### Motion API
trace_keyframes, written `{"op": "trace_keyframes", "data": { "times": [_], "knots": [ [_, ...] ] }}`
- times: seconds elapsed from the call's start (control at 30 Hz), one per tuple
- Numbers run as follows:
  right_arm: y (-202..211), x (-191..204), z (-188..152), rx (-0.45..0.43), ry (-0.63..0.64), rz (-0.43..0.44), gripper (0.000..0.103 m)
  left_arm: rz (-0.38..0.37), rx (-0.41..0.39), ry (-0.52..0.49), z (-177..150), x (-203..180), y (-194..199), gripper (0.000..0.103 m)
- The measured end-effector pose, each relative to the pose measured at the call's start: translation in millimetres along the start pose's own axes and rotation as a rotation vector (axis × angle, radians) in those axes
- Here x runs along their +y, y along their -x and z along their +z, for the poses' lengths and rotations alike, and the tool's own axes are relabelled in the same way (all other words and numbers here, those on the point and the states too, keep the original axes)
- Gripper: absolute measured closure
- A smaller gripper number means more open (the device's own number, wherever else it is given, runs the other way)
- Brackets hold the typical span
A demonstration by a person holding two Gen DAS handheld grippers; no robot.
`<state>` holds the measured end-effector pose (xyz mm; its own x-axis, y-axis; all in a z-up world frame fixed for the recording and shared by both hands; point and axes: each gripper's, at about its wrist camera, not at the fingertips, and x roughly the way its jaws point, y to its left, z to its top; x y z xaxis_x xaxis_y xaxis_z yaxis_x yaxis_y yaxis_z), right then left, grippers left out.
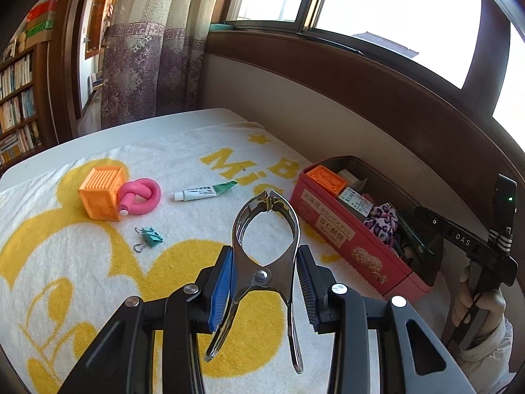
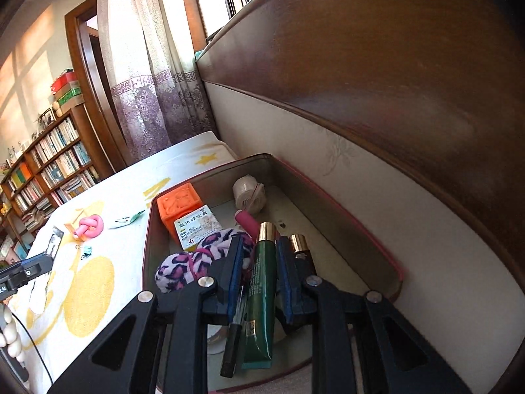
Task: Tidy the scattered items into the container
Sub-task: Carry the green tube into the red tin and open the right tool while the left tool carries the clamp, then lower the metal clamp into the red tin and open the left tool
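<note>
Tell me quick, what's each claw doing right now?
Left gripper: shut on the shiny metal spring clamp.
Right gripper: over the red tin box, shut on the dark green gold-capped tube.

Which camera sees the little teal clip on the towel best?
The left wrist view: the teal binder clip lies in the open on the towel, with its wire handles plain to see. In the right wrist view the clip is only a tiny speck near the left edge, its handles barely showing.

A home room: bookshelf [image 2: 49, 170], patterned curtain [image 1: 147, 65], wood-framed window [image 1: 328, 6].
</note>
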<state>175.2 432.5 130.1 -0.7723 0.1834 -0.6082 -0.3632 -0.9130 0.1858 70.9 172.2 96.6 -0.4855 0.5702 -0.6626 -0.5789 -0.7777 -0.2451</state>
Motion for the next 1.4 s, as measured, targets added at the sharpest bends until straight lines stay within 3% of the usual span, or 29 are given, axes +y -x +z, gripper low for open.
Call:
{"op": "trace_keyframes", "data": {
  "times": [0.23,0.47,0.67,0.8,1.07,1.23,1.3,1.37,1.4],
  "knots": [
    [16,-3,1,-0.024,0.026,0.035,0.080,-0.046,0.020,-0.062,11,-38,-14,0.063],
    [14,3,-11,0.056,0.114,0.072,0.080,-0.081,0.043,-0.108,17,-69,-29,0.063],
    [-13,1,-11,0.092,0.134,-0.023,0.080,-0.093,0.059,-0.130,20,-85,-36,0.063],
    [-17,-5,-4,0.054,0.114,-0.104,0.080,-0.108,0.064,-0.149,24,-96,-40,0.063],
    [20,-17,-5,-0.066,0.083,-0.093,0.079,-0.188,0.086,-0.175,35,-131,-62,0.063],
    [47,-29,-6,-0.134,0.022,-0.075,0.063,-0.217,0.073,-0.187,48,-152,-77,0.063],
    [53,-28,-8,-0.140,0.024,-0.049,0.048,-0.228,0.066,-0.190,53,-160,-82,0.059],
    [57,-23,-11,-0.154,0.040,-0.042,0.037,-0.228,0.056,-0.183,56,-164,-82,0.038],
    [59,-20,-12,-0.159,0.051,-0.040,0.034,-0.226,0.039,-0.179,57,-163,-80,0.032]
  ]
}}
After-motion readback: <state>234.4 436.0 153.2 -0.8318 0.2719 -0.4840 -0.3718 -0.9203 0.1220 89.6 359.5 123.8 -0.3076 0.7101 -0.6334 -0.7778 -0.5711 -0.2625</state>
